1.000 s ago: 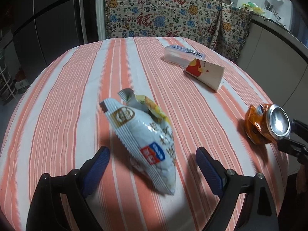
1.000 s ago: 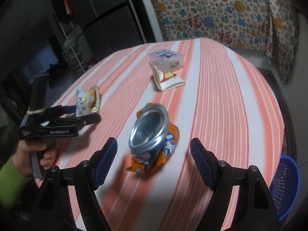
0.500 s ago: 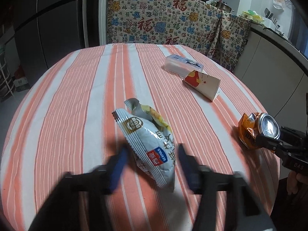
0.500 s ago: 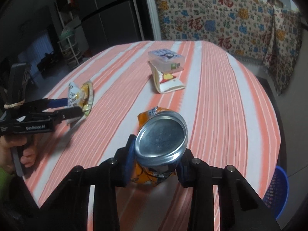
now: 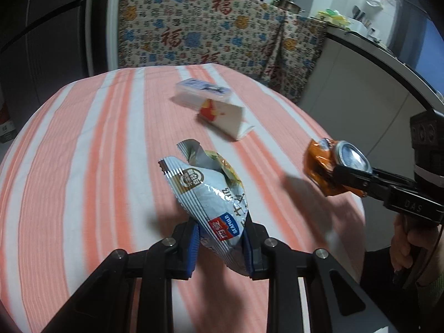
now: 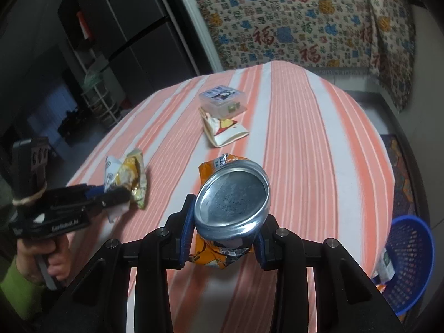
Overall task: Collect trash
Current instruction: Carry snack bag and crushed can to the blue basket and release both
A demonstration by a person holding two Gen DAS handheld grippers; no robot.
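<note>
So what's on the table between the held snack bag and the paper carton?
Nothing. In the left wrist view only bare striped tablecloth separates the snack bag from the paper carton.

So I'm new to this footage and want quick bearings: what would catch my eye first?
Front and centre in the right wrist view, the right tongs clamp a crushed orange can, its silver end facing the camera. In the left wrist view the left tongs are closing on a crinkled snack bag above the orange-striped tablecloth. A blue basket sits beyond the table's right edge.
</note>
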